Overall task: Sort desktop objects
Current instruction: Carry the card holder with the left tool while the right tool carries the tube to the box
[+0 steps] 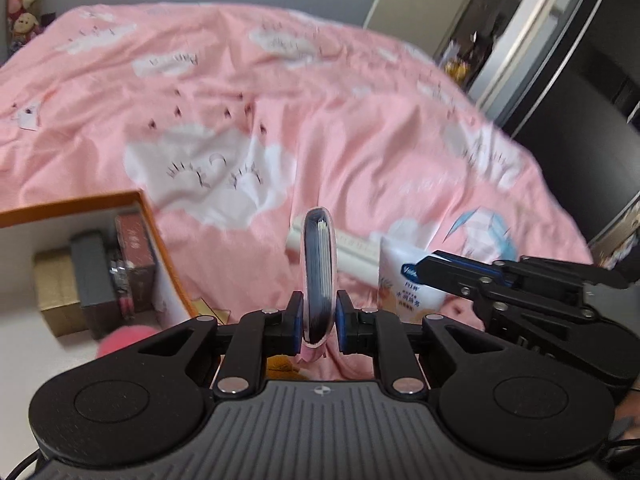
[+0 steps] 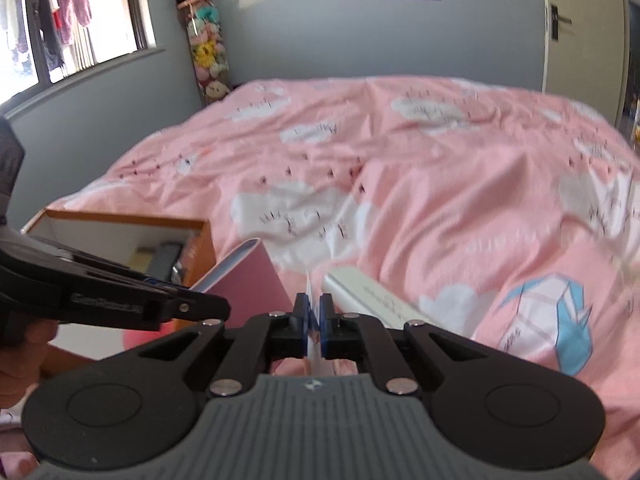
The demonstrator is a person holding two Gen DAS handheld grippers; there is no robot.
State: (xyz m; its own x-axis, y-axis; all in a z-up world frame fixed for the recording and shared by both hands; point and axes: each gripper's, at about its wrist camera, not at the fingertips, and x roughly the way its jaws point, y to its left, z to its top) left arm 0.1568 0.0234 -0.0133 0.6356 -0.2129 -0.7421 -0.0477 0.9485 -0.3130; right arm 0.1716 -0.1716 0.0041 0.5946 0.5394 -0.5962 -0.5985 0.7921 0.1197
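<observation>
Left wrist view: a slim pink power bank (image 1: 318, 272), rounded at its edges and seen end-on, stands upright between the blue pads of the left gripper (image 1: 319, 316), which is clamped on it above the pink bedspread (image 1: 360, 140). The right gripper (image 2: 314, 322) is closed tight on the flat crimped end of a white tube (image 1: 404, 276), just right of the power bank. A white bar (image 2: 372, 296) lies on the bedspread beyond both. An orange-rimmed box (image 1: 80, 204) holding small boxes sits to the left.
</observation>
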